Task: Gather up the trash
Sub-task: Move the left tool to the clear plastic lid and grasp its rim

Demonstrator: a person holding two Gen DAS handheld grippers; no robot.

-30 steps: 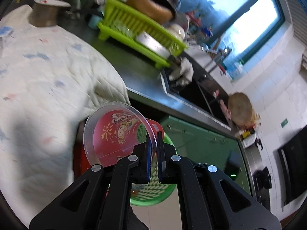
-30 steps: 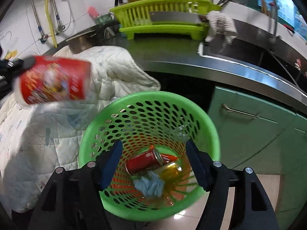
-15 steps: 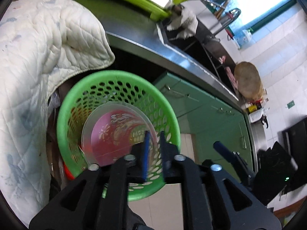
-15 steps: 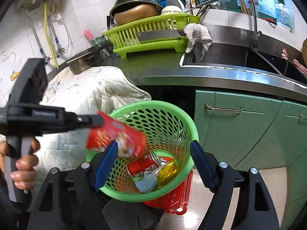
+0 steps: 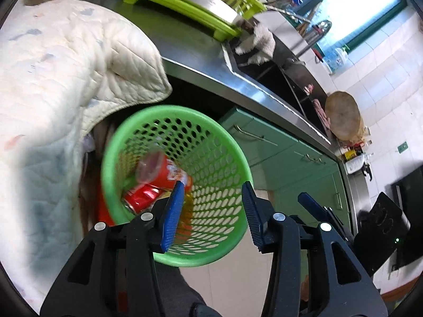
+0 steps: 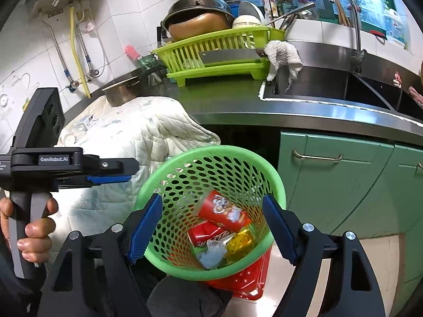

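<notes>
Left gripper [image 5: 212, 206] jaws just opening, nothing between them. Right gripper [image 6: 211, 231] jaws apart, empty. Red cup [image 6: 223, 211] lies inside green basket [image 6: 277, 185], atop red can [image 6: 208, 233].

One green mesh basket [image 6: 211, 158] sits by the surface [image 6: 238, 105]; in it lie one red snack cup [image 6: 224, 211], one red drink can [image 6: 208, 233], one yellow wrapper [image 6: 239, 239] and one pale crumpled scrap [image 6: 212, 255]. One red tray [image 6: 248, 280] shows under it. Two hand-held grippers [image 6: 211, 232] [image 6: 111, 175], one dish rack [image 6: 211, 50], one quilted cloth [image 6: 137, 137], one faucet [image 6: 346, 13]
</notes>
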